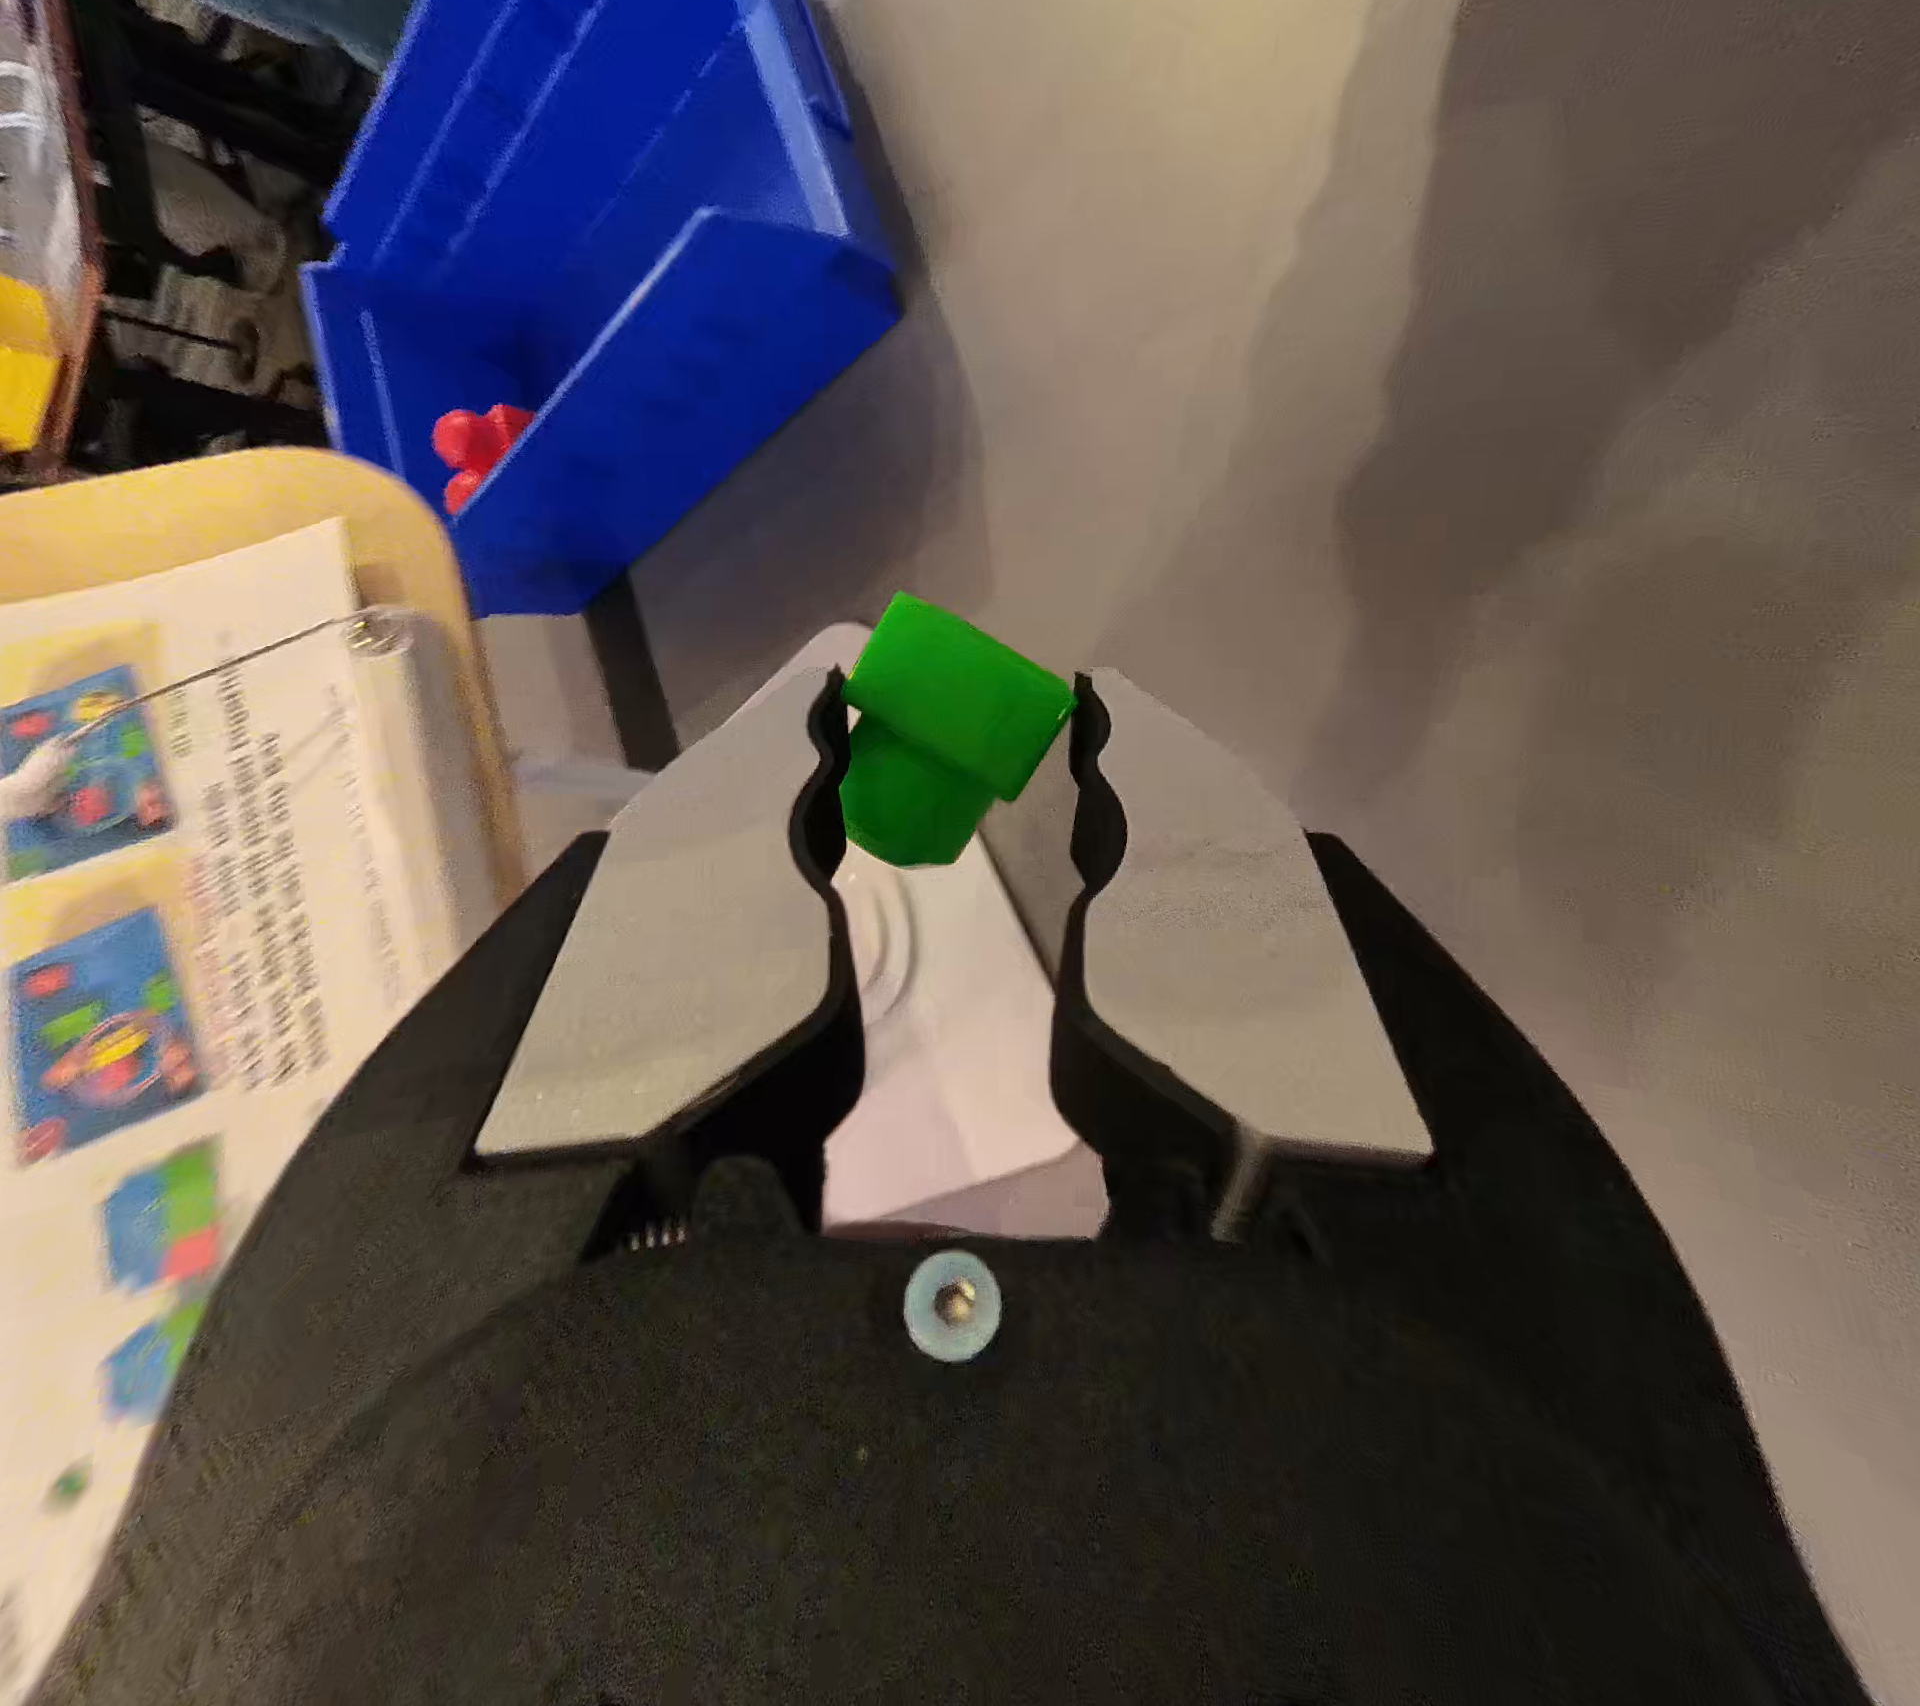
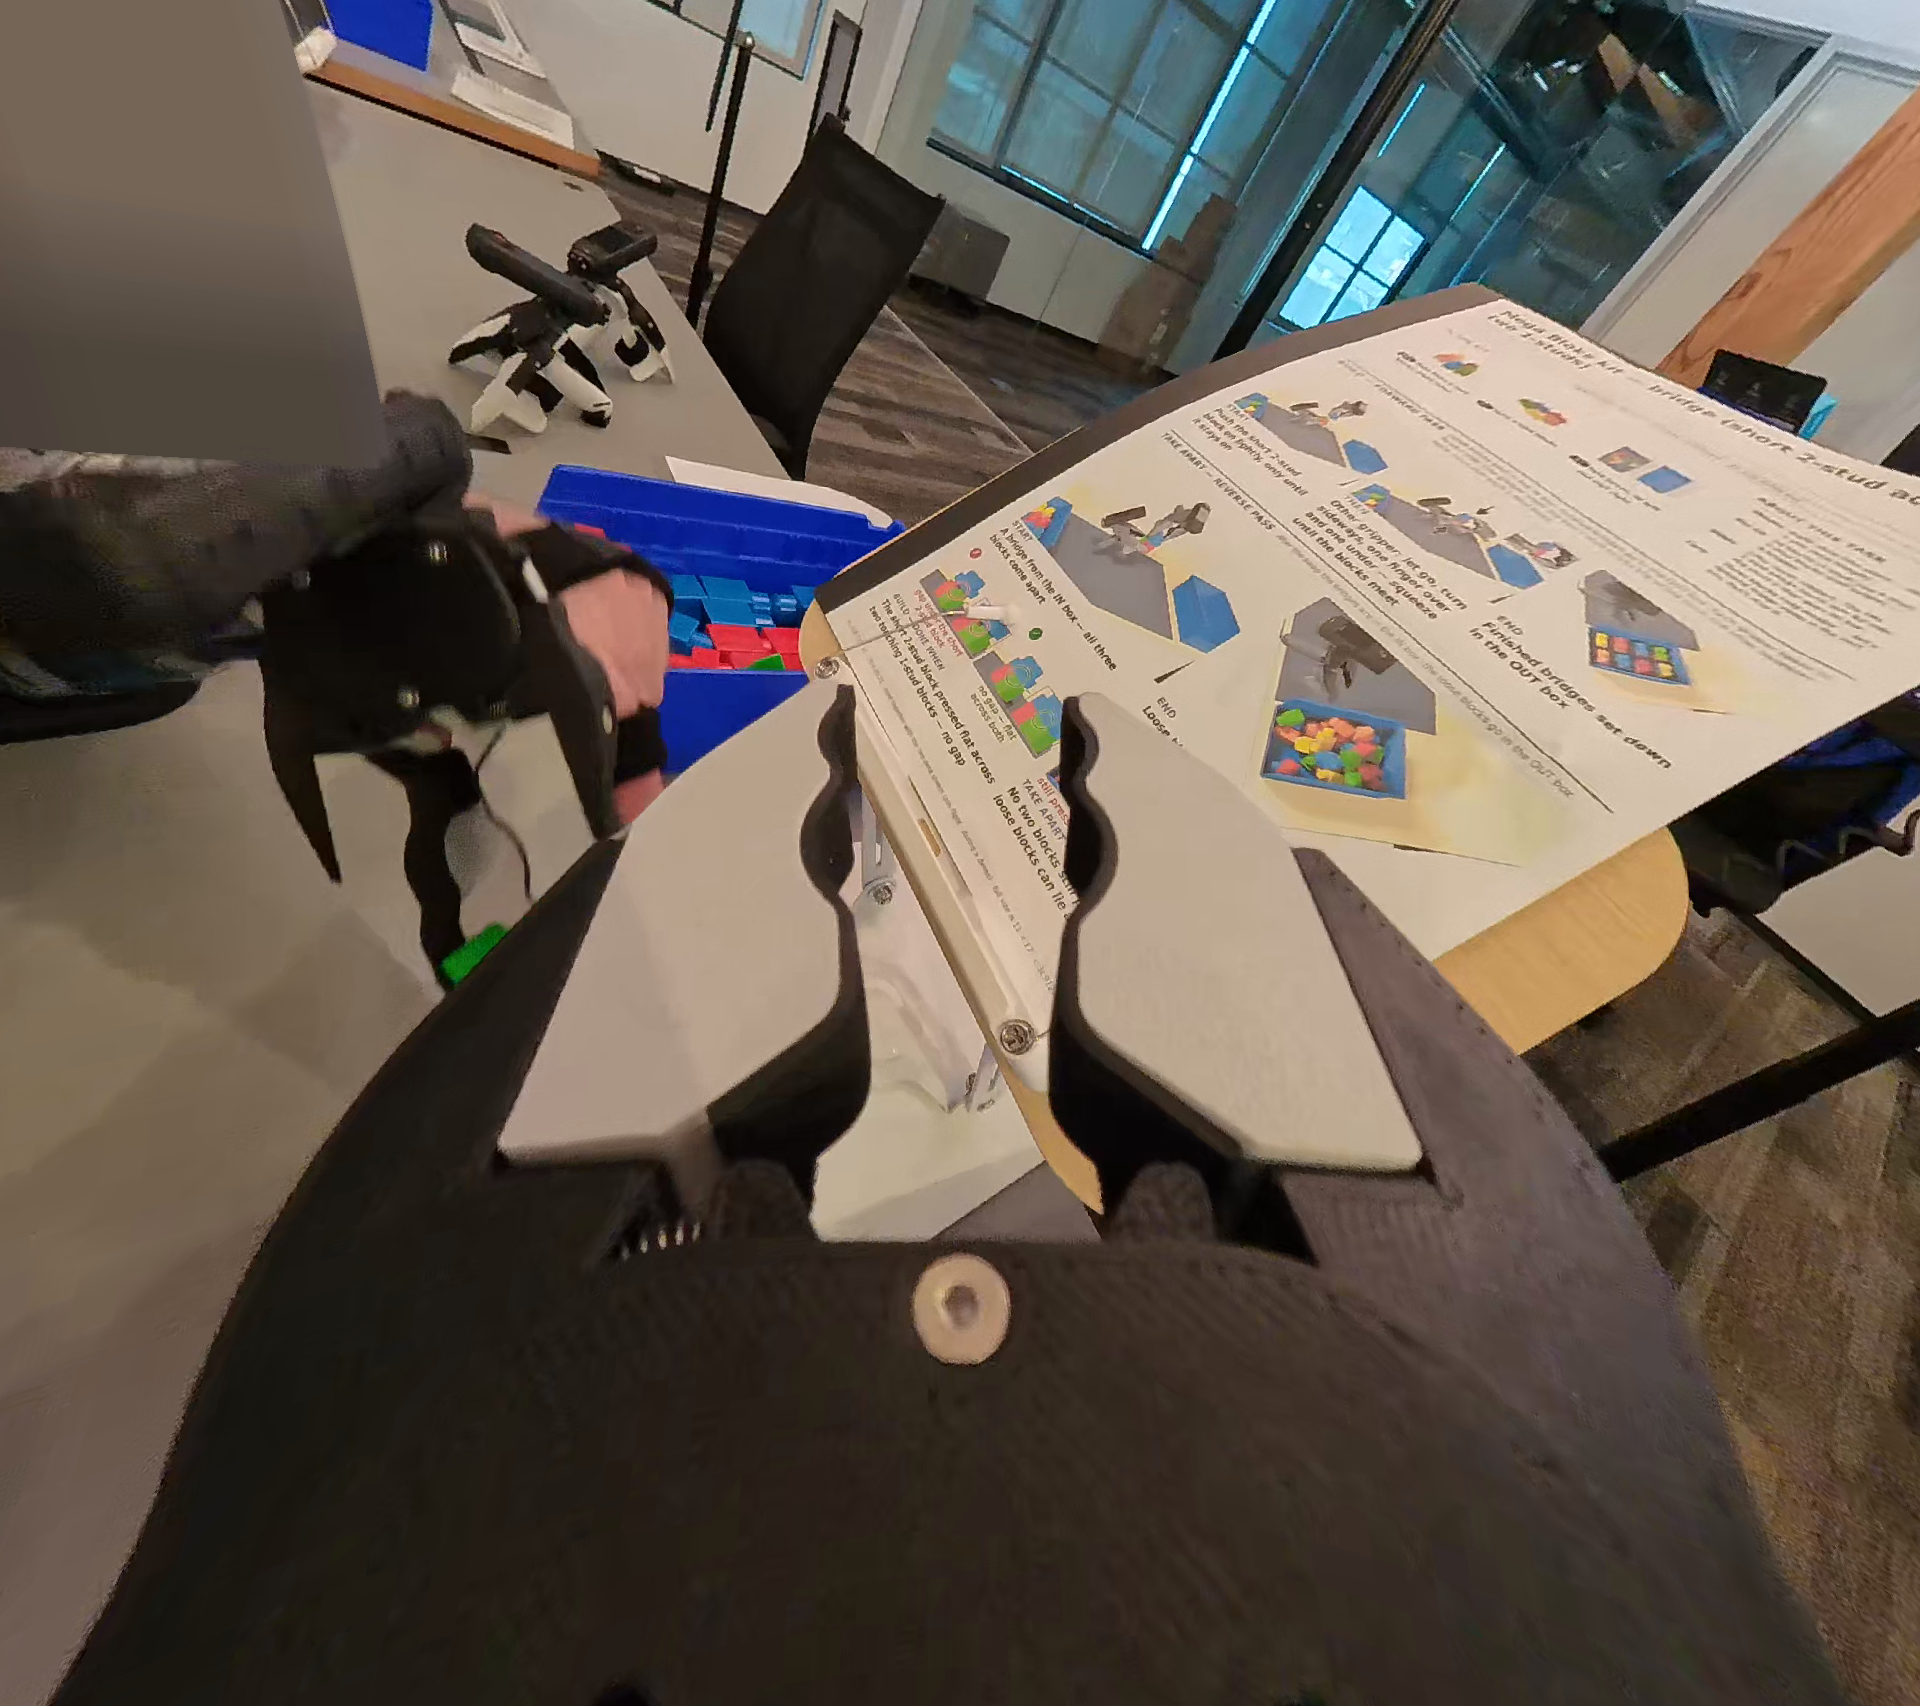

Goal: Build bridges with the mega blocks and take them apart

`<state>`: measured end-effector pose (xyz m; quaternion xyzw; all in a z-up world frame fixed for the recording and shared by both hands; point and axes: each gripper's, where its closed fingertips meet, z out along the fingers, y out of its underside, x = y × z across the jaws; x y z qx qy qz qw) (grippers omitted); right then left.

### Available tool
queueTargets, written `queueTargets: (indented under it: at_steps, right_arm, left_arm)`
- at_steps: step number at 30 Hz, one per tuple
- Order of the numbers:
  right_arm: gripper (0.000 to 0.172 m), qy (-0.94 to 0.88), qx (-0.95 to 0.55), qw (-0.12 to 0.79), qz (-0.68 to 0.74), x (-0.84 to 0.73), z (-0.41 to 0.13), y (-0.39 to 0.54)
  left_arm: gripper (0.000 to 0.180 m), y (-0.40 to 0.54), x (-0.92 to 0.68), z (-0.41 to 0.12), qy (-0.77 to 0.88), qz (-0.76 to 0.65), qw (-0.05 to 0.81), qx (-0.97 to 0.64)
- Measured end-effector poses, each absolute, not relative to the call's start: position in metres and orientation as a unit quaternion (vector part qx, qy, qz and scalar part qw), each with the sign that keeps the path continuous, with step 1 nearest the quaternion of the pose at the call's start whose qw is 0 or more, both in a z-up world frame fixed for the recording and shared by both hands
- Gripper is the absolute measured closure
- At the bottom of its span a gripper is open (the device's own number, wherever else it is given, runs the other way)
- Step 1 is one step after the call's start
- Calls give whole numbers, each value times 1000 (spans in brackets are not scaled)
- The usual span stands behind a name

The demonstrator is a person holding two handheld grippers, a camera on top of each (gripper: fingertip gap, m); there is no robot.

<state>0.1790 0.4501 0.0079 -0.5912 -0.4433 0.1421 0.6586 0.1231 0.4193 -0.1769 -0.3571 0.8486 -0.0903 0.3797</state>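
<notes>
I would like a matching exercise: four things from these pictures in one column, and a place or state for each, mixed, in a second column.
1. green block
2. red blocks
3. right hand-held gripper
4. instruction sheet

a. lies on a tilted board
b. inside the blue bin
c. clamped in the left hand-held gripper
d. open, holds nothing

Pairs: 1-c, 2-b, 3-d, 4-a
</notes>
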Motion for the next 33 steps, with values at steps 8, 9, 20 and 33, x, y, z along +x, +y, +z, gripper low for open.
queueTargets:
  at_steps: [8, 9, 20, 33]
  right_arm:
    - [135, -451, -589, 656, 142, 177, 7, 449]
    - [135, -451, -588, 656, 142, 177, 7, 449]
    - [135, -452, -590, 653, 145, 178, 5, 451]
    - [135, -451, -586, 656, 150, 184, 8, 447]
  left_arm:
    - [140, 423, 120, -261, 889, -30, 239, -389]
    - [140, 423, 121, -265, 891, -29, 237, -386]
    - [139, 429, 129, -274, 884, -24, 260, -387]
    - [112, 418, 108, -270, 876, -96, 192, -433]
